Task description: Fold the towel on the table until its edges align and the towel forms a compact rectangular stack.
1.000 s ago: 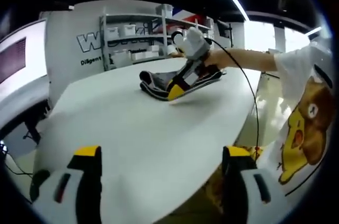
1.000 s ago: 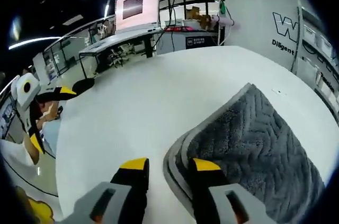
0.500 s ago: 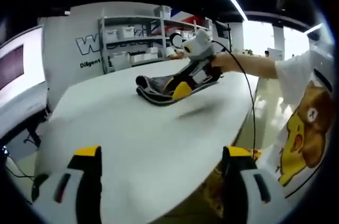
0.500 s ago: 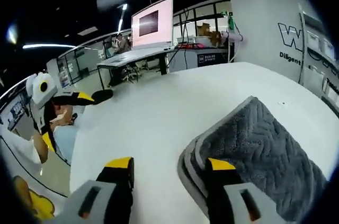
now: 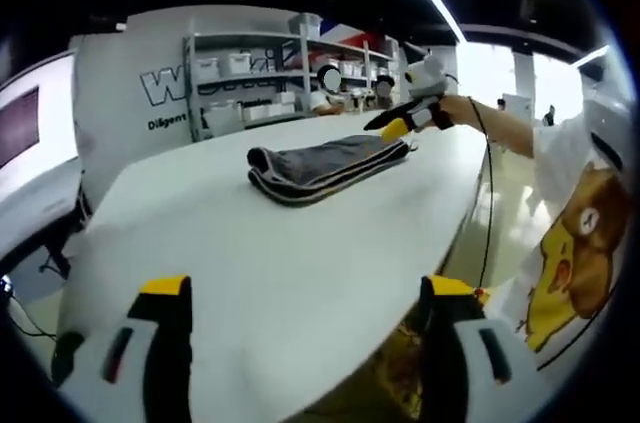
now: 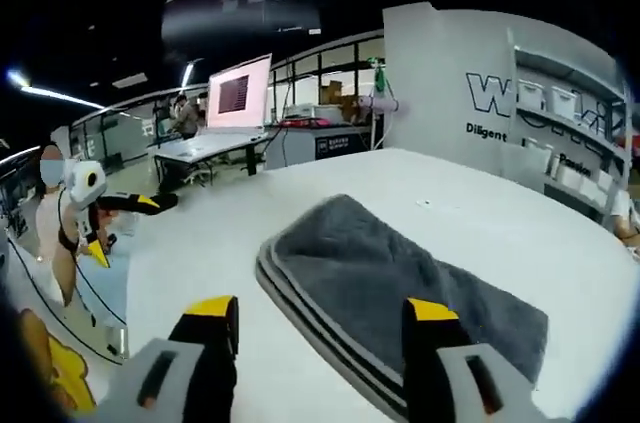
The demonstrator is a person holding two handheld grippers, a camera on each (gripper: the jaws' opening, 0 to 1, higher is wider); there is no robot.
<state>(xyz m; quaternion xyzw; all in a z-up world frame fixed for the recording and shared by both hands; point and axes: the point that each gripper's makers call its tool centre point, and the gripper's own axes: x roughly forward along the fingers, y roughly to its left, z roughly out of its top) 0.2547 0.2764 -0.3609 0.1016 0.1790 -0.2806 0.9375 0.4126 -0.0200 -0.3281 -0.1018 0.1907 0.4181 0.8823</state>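
A grey towel (image 5: 325,163) lies folded in a layered stack on the white table (image 5: 250,243), toward its far side. My left gripper (image 5: 305,293) hangs open over the table's near edge, well short of the towel, with nothing between its jaws. A hand holds my right gripper (image 5: 400,123) in the air just beyond the towel's right end, clear of the cloth. In the right gripper view the towel (image 6: 390,283) lies flat below the open right gripper (image 6: 320,313), its striped folded edges facing the camera. My left gripper (image 6: 95,208) shows at the far left there.
Shelves with white bins (image 5: 260,63) and a lettered wall stand behind the table. A person in a bear-print shirt (image 5: 575,233) stands at the table's right edge. A lit monitor (image 6: 238,93) and desks are off beyond the table. Bare tabletop (image 6: 200,233) surrounds the towel.
My right gripper has let go of the towel's edge and lifted up and away from it. The towel now lies flat and folded. My left gripper has stayed in place.
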